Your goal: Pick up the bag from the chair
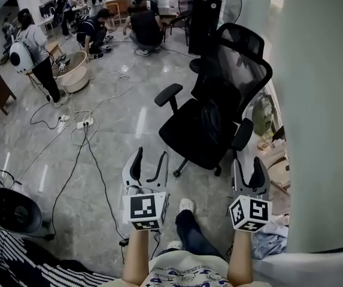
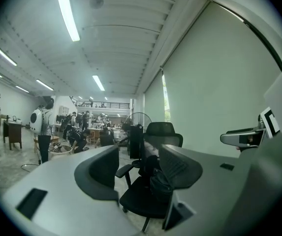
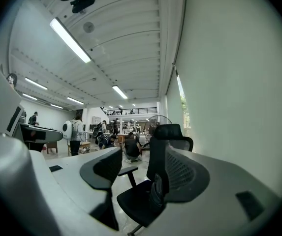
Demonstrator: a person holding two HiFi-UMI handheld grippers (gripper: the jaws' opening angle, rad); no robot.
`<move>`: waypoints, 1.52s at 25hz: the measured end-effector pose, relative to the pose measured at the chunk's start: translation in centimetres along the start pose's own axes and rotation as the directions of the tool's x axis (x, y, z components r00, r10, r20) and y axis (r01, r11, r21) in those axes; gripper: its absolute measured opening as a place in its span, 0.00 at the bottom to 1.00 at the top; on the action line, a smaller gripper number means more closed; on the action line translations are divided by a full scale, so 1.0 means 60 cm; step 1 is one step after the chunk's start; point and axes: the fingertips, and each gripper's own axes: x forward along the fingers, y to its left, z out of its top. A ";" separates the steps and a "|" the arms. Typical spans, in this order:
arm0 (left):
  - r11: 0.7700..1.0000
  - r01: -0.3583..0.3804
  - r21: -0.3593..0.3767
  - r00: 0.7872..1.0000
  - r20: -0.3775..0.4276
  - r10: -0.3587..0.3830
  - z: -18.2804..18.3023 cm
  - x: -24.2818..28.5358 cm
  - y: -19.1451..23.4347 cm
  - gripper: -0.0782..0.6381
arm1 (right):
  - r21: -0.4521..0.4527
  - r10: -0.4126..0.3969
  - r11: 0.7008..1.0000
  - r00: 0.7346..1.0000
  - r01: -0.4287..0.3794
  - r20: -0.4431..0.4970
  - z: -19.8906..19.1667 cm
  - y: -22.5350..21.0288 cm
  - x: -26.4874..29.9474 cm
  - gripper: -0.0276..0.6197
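Both the left gripper (image 1: 149, 160) and right gripper (image 1: 247, 166) are wide open and empty. Ahead, between them, a slouchy black fabric bag (image 1: 210, 121) stands upright on the black mesh office chair (image 1: 183, 133), against its backrest. The right gripper looks nearer.

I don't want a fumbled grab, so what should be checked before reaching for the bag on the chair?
1. Left gripper open and empty: ok, jaws apart, nothing between them.
2. Right gripper open and empty: ok, likewise.
3. Bag located: ok, it lies on the chair seat against the backrest.
4. Grippers within reach of the bag: not ok, both are held short of the chair.
5. Way to the chair free: ok, it seems; the floor cables lie off to the left.
6. Handle or strap to grip: cannot tell, black on black.
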 end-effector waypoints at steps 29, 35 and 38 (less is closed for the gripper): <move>1.000 0.011 0.009 1.000 -0.014 -0.011 0.051 0.554 0.007 0.46 | 0.017 0.022 1.000 0.999 -0.021 -0.026 0.017 -0.166 0.519 0.48; 0.998 0.066 0.001 0.997 -0.025 -0.066 0.034 0.657 0.021 0.46 | 0.011 -0.013 1.000 0.999 0.014 -0.039 -0.004 -0.176 0.595 0.48; 0.995 0.104 0.005 0.994 -0.036 -0.104 0.022 0.721 0.025 0.46 | 0.016 -0.045 0.999 0.998 0.046 -0.051 -0.021 -0.188 0.641 0.49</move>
